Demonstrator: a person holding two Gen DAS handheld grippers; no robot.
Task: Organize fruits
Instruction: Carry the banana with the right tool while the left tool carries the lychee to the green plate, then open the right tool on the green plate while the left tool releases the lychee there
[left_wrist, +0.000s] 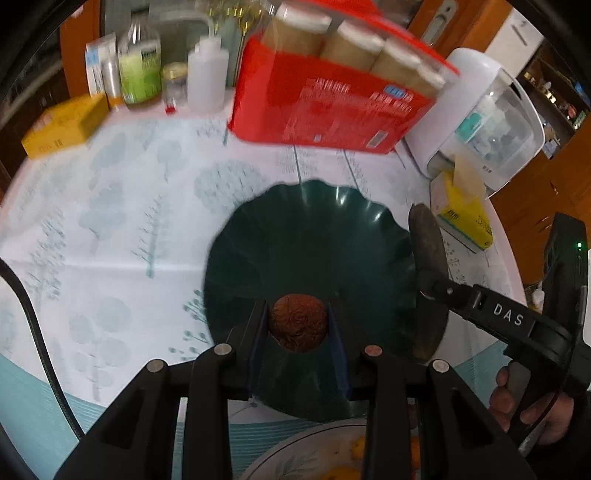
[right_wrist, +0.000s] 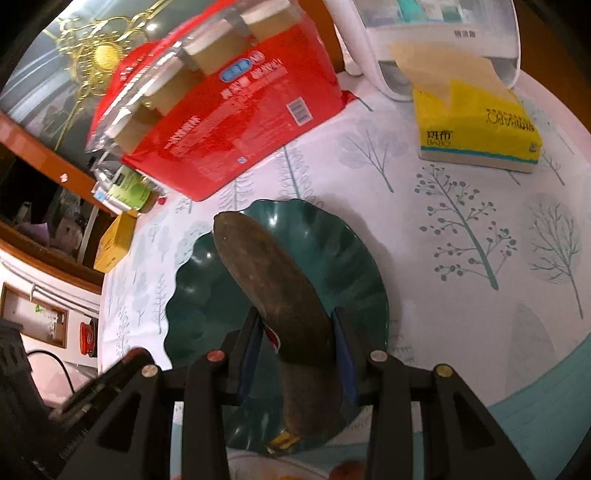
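Note:
A dark green scalloped plate (left_wrist: 306, 236) lies on the tree-patterned tablecloth, seen in both wrist views (right_wrist: 332, 251). My left gripper (left_wrist: 298, 325) is shut on a small round reddish-brown fruit (left_wrist: 298, 323), held above the plate's near side. My right gripper (right_wrist: 299, 332) is shut on a long blackened banana (right_wrist: 273, 277), which slants over the plate. In the left wrist view that banana (left_wrist: 428, 258) and the right gripper (left_wrist: 432, 286) hang at the plate's right edge, with a hand (left_wrist: 517, 398) on the handle.
A red pack of paper rolls (left_wrist: 332, 99) stands behind the plate. A yellow tissue pack (right_wrist: 476, 129) and a white appliance (left_wrist: 480, 110) are at the right, bottles (left_wrist: 140, 70) and a yellow box (left_wrist: 62, 125) at the back left. A white plate with orange pieces (left_wrist: 317, 454) lies nearest.

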